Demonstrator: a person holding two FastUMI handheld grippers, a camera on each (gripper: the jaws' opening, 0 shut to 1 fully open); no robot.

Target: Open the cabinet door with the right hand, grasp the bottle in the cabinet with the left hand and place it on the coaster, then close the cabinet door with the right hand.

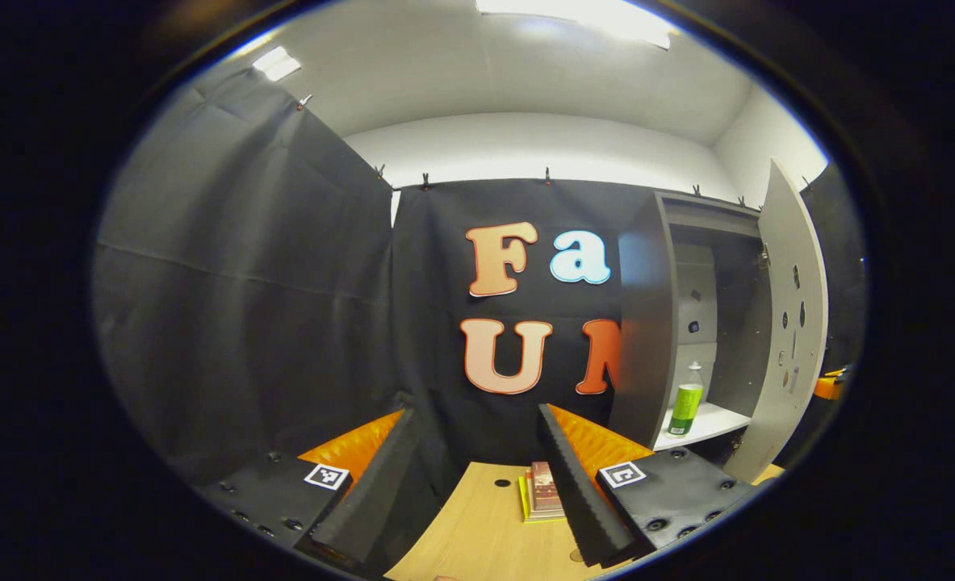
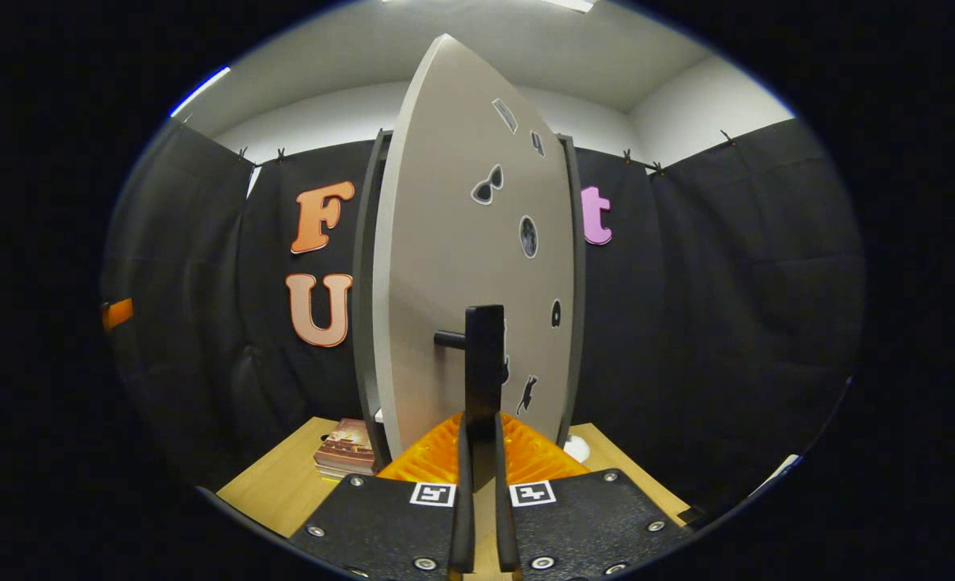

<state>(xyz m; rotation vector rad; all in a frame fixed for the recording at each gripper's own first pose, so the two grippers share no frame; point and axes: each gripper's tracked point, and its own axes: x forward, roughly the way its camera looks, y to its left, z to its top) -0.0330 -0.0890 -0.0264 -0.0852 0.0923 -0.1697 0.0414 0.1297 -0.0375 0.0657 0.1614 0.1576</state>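
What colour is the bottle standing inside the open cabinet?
The bottle is green with a clear top and white cap, best seen in the left gripper view.

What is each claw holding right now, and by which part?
Right claw is shut on the cabinet door, by its black handle. Left claw is open, holding nothing.

In the left gripper view, the cabinet (image 1: 647,323) stands at the right on the surface (image 1: 477,524), before the back wall. Its door (image 1: 788,323) is swung out to the right. The bottle (image 1: 685,401) stands upright on the shelf (image 1: 707,424) inside. The books (image 1: 543,491) lie on the surface, left of the cabinet. In the right gripper view, the handle (image 2: 483,359) projects from the door face.
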